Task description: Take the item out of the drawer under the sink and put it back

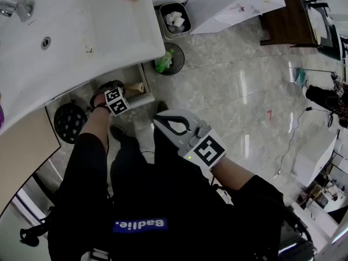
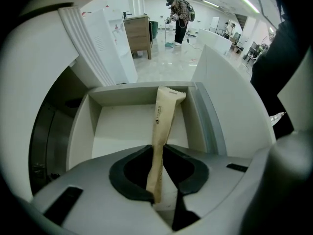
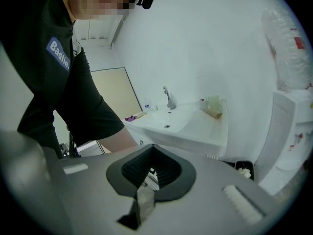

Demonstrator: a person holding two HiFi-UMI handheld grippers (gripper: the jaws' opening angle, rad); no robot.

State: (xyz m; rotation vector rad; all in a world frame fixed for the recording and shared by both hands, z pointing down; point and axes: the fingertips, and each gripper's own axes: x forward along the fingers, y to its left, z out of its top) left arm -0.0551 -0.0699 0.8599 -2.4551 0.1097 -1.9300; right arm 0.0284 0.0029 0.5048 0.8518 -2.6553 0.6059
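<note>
The left gripper (image 2: pixel 156 151) points steeply down into the open white drawer (image 2: pixel 122 93) and is closed on a long beige paper packet (image 2: pixel 164 116). Its dark pads press the packet from both sides at the lower centre of the left gripper view. The packet leans upward from the jaws, and its top end rests against the drawer's back wall. In the head view the drawer sits left of centre, just under the edge of the white sink (image 1: pixel 81 31), which fills the upper left. The right gripper (image 3: pixel 152 148) is at the middle of the head view, well apart from the drawer. Its jaws are closed tip to tip and hold nothing. On the floor at the upper centre are a grey bin (image 1: pixel 175 19) with white waste and a round dark bin (image 1: pixel 169 60).
</note>
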